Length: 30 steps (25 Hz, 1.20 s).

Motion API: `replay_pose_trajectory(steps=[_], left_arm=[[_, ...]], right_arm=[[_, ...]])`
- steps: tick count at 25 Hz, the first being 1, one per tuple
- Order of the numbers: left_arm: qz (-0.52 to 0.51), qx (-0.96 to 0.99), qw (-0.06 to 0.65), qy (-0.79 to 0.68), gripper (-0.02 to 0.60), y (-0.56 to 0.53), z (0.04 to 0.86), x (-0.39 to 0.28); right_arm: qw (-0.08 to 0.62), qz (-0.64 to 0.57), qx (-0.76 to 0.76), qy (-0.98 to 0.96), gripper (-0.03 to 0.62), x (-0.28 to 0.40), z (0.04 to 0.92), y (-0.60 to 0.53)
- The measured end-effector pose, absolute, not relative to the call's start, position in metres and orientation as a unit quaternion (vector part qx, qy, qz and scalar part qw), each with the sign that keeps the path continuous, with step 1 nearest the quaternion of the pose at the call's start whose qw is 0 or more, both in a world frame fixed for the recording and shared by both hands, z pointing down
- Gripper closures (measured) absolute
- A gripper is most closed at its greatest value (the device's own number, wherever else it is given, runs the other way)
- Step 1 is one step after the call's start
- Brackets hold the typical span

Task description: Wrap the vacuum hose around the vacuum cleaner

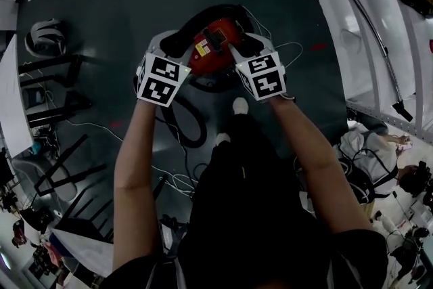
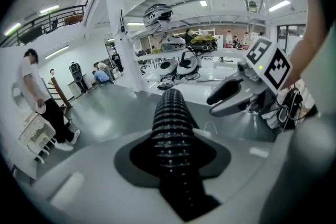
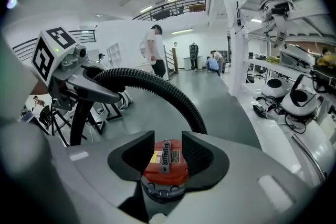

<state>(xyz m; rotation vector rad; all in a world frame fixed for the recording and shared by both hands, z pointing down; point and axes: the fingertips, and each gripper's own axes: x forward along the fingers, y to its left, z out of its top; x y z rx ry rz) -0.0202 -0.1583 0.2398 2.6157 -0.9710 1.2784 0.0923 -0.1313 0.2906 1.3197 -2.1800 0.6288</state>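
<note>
Above the red vacuum cleaner on the floor: left gripper clamps the ribbed vacuum hose, which arcs over the body. Right gripper is half-open and empty. More hose lies slack on the floor, so wrapping looks barely begun.

Cannot see most of the red vacuum cleaner from the head view: covered on 2 sides by the left gripper and right gripper. Loses the vacuum hose behind those grippers at the arch's 2 ends, and its floor loop under the person's torso. Cannot read the cleaner's 2 labels in the right gripper view: too small. Blurs the hose's near end low in the left gripper view.
</note>
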Motion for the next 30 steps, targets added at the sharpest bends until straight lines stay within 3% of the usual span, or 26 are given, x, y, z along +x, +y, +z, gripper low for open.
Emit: replay_pose_trajectory(steps=[30], left_arm=[[0.435, 0.834, 0.104, -0.324, 0.437, -0.243, 0.386, -0.073]], right_arm=[[0.304, 0.243, 0.449, -0.805, 0.444, 0.06, 0.395, -0.187]])
